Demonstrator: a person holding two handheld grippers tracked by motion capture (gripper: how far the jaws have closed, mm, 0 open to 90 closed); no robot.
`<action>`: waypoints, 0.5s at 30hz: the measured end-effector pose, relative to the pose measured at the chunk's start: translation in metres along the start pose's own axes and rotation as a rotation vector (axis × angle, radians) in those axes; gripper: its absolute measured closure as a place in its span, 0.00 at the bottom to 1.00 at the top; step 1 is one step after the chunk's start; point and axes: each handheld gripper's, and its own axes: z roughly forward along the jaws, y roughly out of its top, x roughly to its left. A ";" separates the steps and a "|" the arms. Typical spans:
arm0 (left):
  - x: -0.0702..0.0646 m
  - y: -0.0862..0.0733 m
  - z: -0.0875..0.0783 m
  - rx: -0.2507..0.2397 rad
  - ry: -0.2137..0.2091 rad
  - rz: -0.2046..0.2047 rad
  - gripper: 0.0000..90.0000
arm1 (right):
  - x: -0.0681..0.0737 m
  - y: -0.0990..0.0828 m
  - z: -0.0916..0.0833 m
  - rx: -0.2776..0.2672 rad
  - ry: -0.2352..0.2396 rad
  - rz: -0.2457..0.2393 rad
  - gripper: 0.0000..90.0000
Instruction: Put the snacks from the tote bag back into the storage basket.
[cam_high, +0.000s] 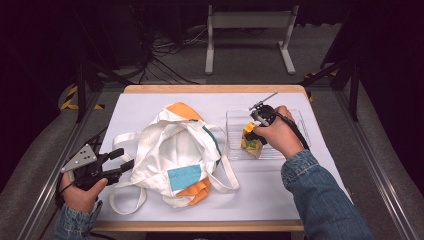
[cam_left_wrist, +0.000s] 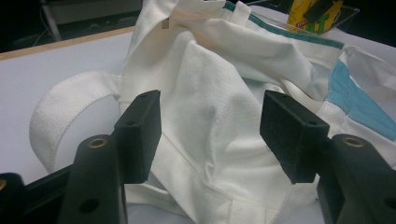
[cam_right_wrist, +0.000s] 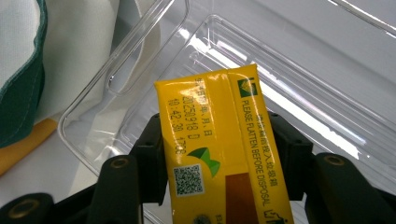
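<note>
A white cloth tote bag (cam_high: 175, 150) with orange, teal and light-blue patches lies crumpled in the middle of the table. My left gripper (cam_high: 125, 159) rests at its left edge beside a handle loop. In the left gripper view the bag (cam_left_wrist: 219, 93) lies just beyond the left gripper (cam_left_wrist: 211, 107), whose jaws stand apart and grip nothing. A clear plastic tray (cam_high: 290, 120) sits to the bag's right. Inside it, my right gripper (cam_high: 252, 137) is shut on a yellow drink carton (cam_high: 250, 141). The right gripper view shows the carton (cam_right_wrist: 210, 154) pressed between both pads of the right gripper (cam_right_wrist: 215, 126), over the tray (cam_right_wrist: 289, 56).
The white table top (cam_high: 150, 105) has a wooden rim at the far and near edges. The bag's long handles (cam_high: 125, 200) loop toward the near edge. A white frame (cam_high: 250, 30) and cables stand on the floor beyond the table.
</note>
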 end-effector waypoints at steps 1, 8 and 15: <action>0.000 0.000 0.000 0.003 0.000 0.000 0.44 | 0.000 0.000 0.000 -0.001 0.000 -0.005 0.54; 0.000 0.000 0.000 -0.001 0.000 0.000 0.44 | 0.000 0.001 -0.001 -0.006 -0.003 -0.032 0.55; 0.000 0.000 -0.003 -0.001 0.006 0.002 0.44 | -0.004 0.007 -0.013 -0.021 -0.006 -0.048 0.56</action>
